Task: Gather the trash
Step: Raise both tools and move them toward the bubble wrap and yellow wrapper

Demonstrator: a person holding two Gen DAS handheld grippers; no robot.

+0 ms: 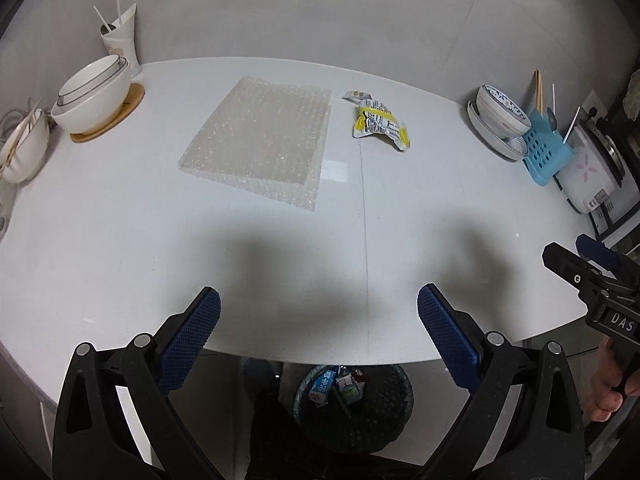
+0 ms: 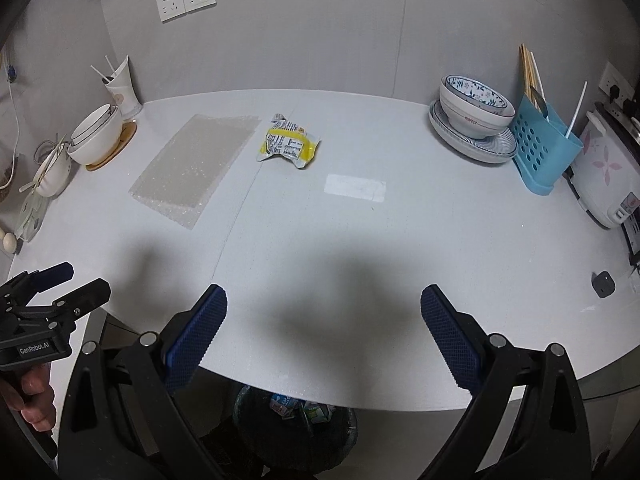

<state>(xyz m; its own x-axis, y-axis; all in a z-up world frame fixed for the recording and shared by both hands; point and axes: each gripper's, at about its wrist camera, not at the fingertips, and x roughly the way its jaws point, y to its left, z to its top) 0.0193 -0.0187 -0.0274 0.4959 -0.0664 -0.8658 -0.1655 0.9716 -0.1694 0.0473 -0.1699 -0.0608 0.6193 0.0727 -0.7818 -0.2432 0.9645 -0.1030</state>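
A clear bubble-wrap sheet (image 1: 260, 136) (image 2: 196, 166) lies flat on the white table, left of centre. A crumpled yellow and white snack wrapper (image 1: 378, 122) (image 2: 286, 146) lies just right of it. Below the table's near edge stands a dark mesh bin (image 1: 354, 408) (image 2: 296, 428) lined with a bag, with several cartons inside. My left gripper (image 1: 320, 328) (image 2: 74, 286) hovers open over the near table edge, holding nothing. My right gripper (image 2: 324, 328) (image 1: 568, 250) is open too, empty, off to the right at the same edge.
Stacked white bowls (image 1: 94, 96) on a wooden coaster and a cup with straws (image 1: 120, 40) stand at the back left. A patterned bowl on plates (image 2: 474, 120), a blue utensil caddy (image 2: 546, 148) and a rice cooker (image 2: 608, 172) line the right side. A small dark object (image 2: 603, 283) lies near the right edge.
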